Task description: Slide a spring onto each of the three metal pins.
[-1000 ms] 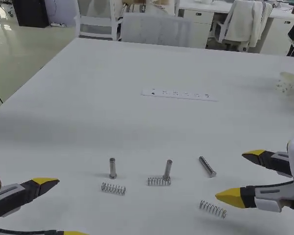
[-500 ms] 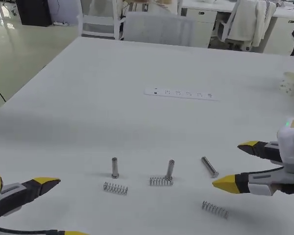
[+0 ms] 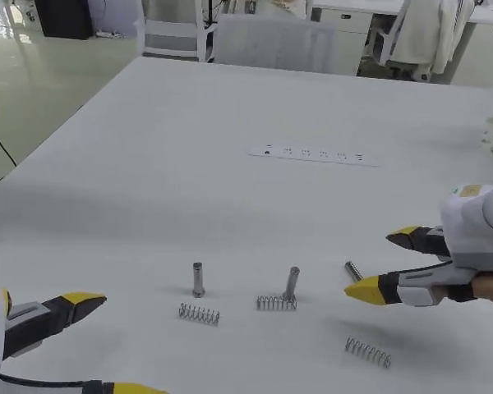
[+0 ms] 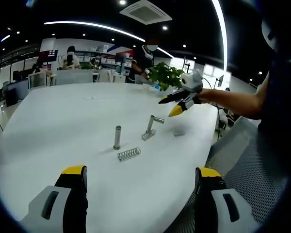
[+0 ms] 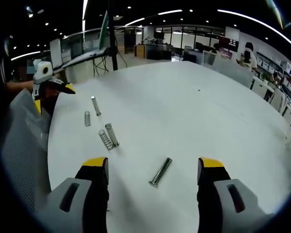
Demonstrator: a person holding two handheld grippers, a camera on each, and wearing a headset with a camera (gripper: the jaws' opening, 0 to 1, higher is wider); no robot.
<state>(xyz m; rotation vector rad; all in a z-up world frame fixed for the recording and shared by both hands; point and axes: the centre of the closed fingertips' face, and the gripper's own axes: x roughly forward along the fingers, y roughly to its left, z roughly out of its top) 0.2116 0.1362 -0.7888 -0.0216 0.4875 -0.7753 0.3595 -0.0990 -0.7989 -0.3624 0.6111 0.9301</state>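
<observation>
Carried the right gripper [image 3: 370, 263] leftward and farther up the table [image 3: 230, 123] over the last second, from beside the right spring [image 3: 367, 352] to the lying pin [image 5: 159, 172]; from the left now: holding the left gripper [image 3: 119, 345] low at the near edge, jaws spread, gripping nothing; then finding the left pin [image 3: 197, 279] upright, with the left spring [image 3: 199, 313] flat just in front of it; next the middle pin [image 3: 292, 283] standing, slightly tilted, with the middle spring [image 3: 276, 304] at its foot, seemingly touching; then the lying pin framed between the right gripper's wide-parted, empty jaws, not yet touched, with the right spring near it on the person's side. Judging the step as reaching for the first pin, no spring threaded yet; calls next for lowering and closing across the shaft, then bringing a spring to its free end. Otherwise left as a second ago: left gripper, springs, both standing pins.
</observation>
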